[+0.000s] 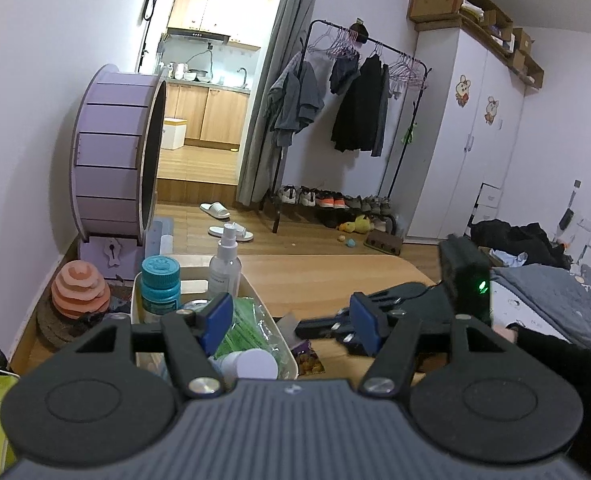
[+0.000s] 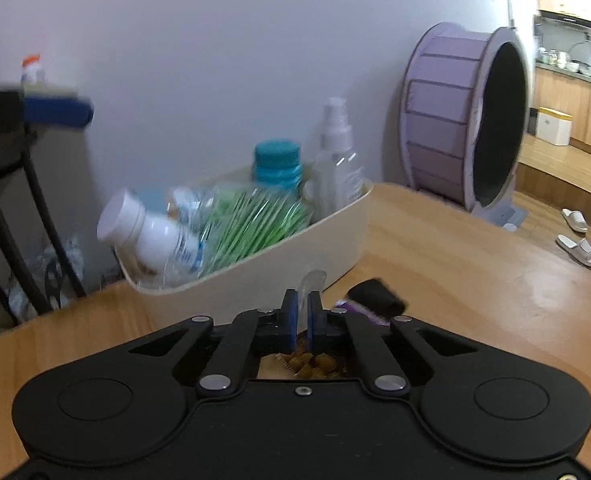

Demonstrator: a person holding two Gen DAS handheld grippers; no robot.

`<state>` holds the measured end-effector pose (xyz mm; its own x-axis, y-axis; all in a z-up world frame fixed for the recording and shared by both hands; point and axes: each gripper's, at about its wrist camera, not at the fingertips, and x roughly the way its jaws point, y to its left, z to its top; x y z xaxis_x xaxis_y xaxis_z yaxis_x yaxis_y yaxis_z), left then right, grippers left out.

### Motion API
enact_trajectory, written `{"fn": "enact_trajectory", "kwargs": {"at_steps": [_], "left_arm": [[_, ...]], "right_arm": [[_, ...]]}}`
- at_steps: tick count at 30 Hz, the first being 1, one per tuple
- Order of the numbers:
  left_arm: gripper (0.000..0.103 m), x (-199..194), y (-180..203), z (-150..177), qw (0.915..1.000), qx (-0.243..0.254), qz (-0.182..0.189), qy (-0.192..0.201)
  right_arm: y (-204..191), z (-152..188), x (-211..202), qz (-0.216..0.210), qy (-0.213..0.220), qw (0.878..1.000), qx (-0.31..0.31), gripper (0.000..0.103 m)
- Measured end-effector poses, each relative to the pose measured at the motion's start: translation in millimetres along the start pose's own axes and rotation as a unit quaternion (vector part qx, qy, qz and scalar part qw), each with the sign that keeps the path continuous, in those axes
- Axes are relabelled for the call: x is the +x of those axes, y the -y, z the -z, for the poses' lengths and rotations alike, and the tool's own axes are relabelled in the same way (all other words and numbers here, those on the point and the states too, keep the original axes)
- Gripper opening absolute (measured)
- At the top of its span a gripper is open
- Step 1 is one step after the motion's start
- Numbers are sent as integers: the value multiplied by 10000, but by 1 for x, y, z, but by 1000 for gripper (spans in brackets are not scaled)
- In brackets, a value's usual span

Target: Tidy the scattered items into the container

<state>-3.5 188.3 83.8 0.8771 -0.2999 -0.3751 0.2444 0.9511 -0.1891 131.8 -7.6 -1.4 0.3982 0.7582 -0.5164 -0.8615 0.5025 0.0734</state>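
Note:
A cream container (image 2: 255,284) stands on the wooden table (image 2: 455,264) near the wall. It holds a teal-capped bottle (image 2: 277,164), a clear spray bottle (image 2: 337,168), a bag of green swabs (image 2: 251,220) and a white bottle (image 2: 147,232) lying on its side. My right gripper (image 2: 302,308) is shut on the clear top edge of a purple snack packet (image 2: 311,362), just in front of the container's wall. My left gripper (image 1: 291,316) stands open above the container's right rim (image 1: 255,292), nothing between its fingers. From there the packet (image 1: 309,356) shows below, beside the tub.
A large purple wheel (image 2: 467,116) stands on the floor past the table's far end. A small black object (image 2: 375,296) lies by the packet. An orange spiral toy (image 1: 80,290) sits left of the container. A bed (image 1: 555,300) is to the right.

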Motion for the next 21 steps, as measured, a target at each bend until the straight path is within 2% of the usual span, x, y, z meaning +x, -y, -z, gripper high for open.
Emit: {"fn": "enact_trajectory", "kwargs": {"at_steps": [5, 10, 13, 21], "left_arm": [[64, -9, 2, -2, 9999, 83, -29, 67], [65, -17, 5, -5, 9997, 175, -35, 146], [66, -13, 7, -5, 9995, 209, -192, 109], [68, -9, 0, -4, 9998, 68, -160, 86]], "right_arm": [[9, -13, -33, 9, 463, 9986, 257, 5], [0, -37, -48, -262, 867, 9954, 305, 5], [-7, -50, -38, -395, 912, 9948, 235, 5], [-9, -75, 16, -550, 783, 9948, 350, 8]]}}
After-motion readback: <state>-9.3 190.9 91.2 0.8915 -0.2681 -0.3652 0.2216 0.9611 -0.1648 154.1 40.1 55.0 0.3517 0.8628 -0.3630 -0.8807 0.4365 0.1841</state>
